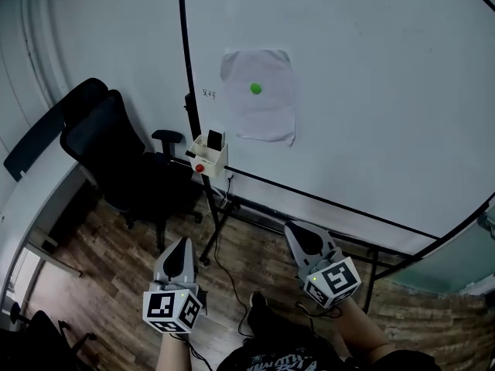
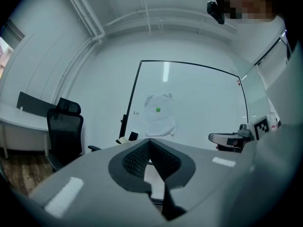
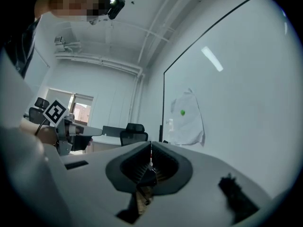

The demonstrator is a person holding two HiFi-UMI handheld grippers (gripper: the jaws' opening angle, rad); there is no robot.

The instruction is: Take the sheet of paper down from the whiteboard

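A white sheet of paper hangs on the whiteboard, pinned by a round green magnet. Its lower edge curls a little. The same paper shows straight ahead in the left gripper view, and the paper lies ahead to the right in the right gripper view. My left gripper is shut and empty, low and left of the paper. My right gripper is shut and empty too, below the paper. Both are well short of the board.
A small cream tray with a black eraser and a red magnet hangs at the board's lower left. A black office chair stands to the left by a desk. The board's stand and a cable cross the wooden floor.
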